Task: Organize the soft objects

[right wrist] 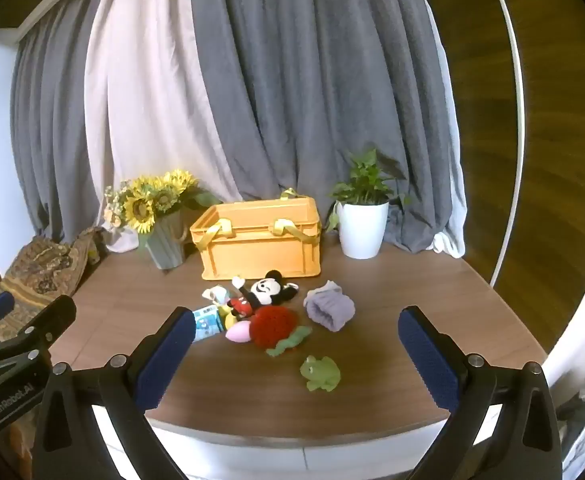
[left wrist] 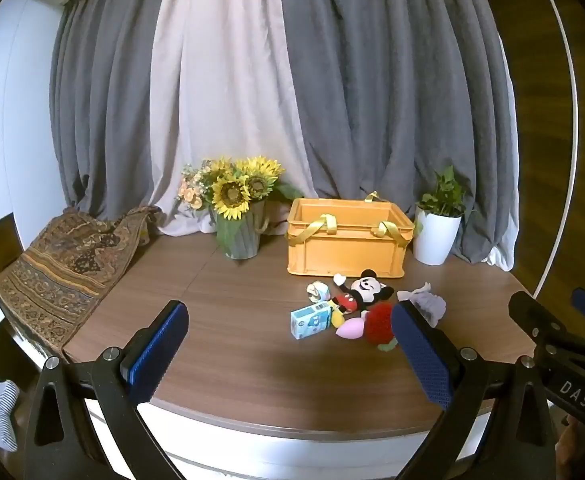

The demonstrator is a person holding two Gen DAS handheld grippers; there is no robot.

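Patterned cloth (left wrist: pixel 64 268): lying draped at the left edge of the wooden table (left wrist: pixel 232 344).
Sunflowers (left wrist: pixel 236 192): standing in a grey vase, left of centre, before the curtains (left wrist: pixel 332 80).
Left gripper (left wrist: pixel 288 344): sitting at the bottom of the left wrist frame, jaws spread wide, gripping nothing.
Yellow crate (right wrist: pixel 258 244): sitting mid-frame, straps hanging over its rim.
Soft toys: lying clustered just in front of the crate: blue box (right wrist: pixel 208 323), mouse plush (right wrist: pixel 262 292), pink egg (right wrist: pixel 239 332), red knitted strawberry (right wrist: pixel 274 326), lilac knitted piece (right wrist: pixel 330 308).
Green frog (right wrist: pixel 319 373): sitting apart, nearer the bottom.
Right gripper (right wrist: pixel 296 338): hovering low, jaws fully apart, empty.
Potted plant (right wrist: pixel 362 216): standing right of the crate.
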